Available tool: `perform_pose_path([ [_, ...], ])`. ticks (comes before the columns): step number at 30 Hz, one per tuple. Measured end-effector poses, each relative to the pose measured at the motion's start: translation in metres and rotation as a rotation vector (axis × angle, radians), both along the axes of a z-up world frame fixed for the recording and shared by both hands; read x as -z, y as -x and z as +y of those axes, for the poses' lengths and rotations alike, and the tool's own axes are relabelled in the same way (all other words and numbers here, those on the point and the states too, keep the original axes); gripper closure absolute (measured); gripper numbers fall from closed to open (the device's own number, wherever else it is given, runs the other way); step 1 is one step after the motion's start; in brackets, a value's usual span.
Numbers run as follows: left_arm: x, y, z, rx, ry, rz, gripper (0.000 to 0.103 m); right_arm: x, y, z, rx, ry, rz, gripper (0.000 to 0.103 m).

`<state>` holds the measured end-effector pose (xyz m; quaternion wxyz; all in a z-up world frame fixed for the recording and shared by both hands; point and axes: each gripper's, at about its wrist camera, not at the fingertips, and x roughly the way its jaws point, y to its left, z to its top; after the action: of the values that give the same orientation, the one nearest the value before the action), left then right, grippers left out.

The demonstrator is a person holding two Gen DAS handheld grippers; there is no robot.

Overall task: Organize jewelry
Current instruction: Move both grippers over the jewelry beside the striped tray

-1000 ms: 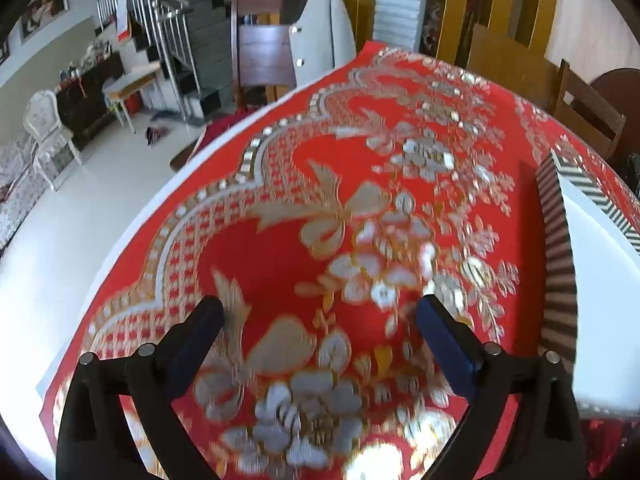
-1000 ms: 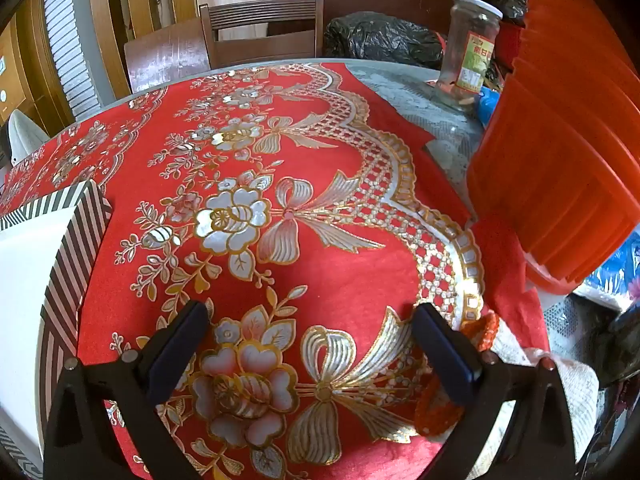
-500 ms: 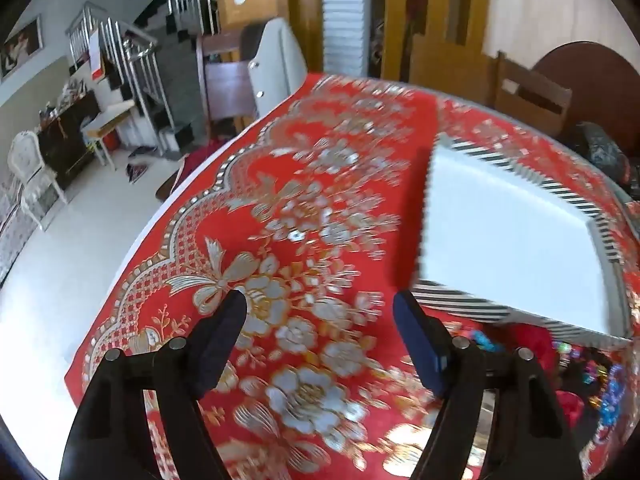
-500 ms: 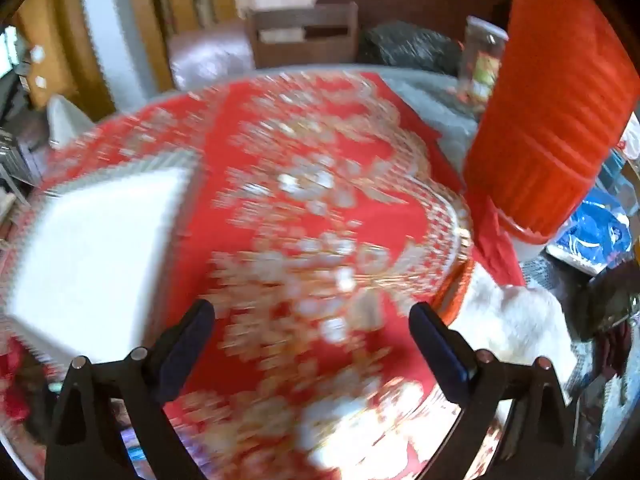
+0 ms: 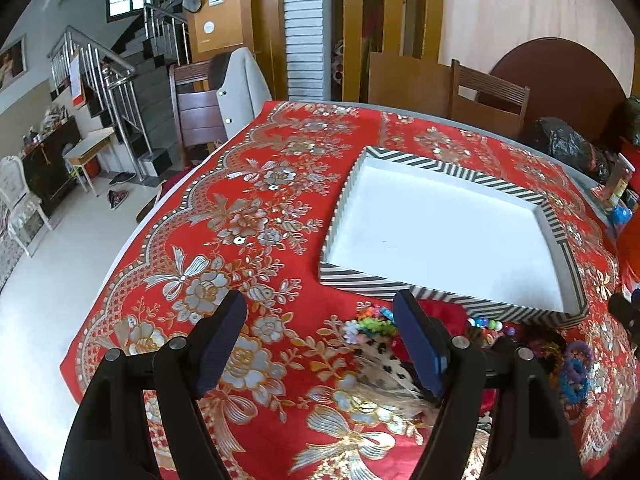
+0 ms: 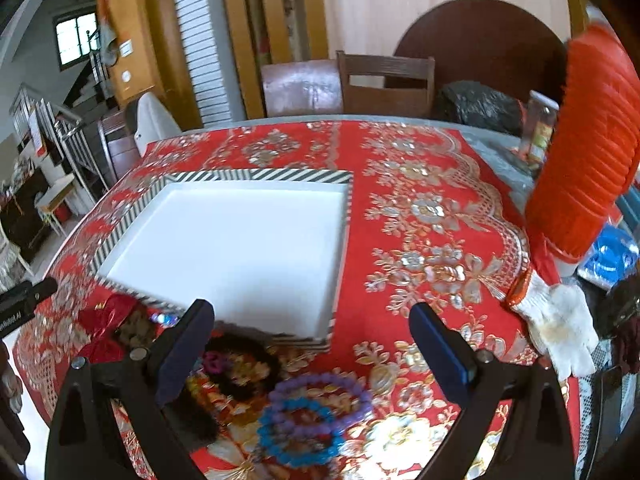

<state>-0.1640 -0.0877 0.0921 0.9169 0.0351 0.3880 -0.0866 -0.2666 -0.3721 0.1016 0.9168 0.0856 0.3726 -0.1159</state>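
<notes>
A shallow white tray with a black-and-white striped rim lies on the red floral tablecloth, with nothing inside. Jewelry is heaped along its near side: a purple bead bracelet, a blue bead bracelet, a dark furry band, a red bow, colourful beads and a leopard-print piece. My left gripper is open above the cloth, left of the heap. My right gripper is open above the bracelets, holding nothing.
A stack of red plastic stools stands at the table's right edge beside a glass jar and a white work glove. A black bag lies at the back. Wooden chairs ring the table; the left edge drops to the floor.
Both grippers have pulled back and risen from close above the cloth. The whole tray and the jewelry heap have come into view. Both stay open.
</notes>
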Motion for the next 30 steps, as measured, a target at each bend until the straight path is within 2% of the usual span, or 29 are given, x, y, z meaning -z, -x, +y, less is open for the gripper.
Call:
perform_pose_path([
  [5,0.0,0.007,-0.009,0.016,-0.016,-0.015,0.024,0.0,0.0,0.014,-0.04,-0.009,0.019,0.003],
  [14,0.002,0.014,-0.017,0.031,-0.024,-0.012,0.024,0.0,0.002,0.031,-0.06,0.059,0.029,0.003],
  [30,0.003,0.017,-0.024,0.062,-0.005,0.019,0.024,0.001,0.003,0.03,-0.053,0.038,0.031,0.003],
])
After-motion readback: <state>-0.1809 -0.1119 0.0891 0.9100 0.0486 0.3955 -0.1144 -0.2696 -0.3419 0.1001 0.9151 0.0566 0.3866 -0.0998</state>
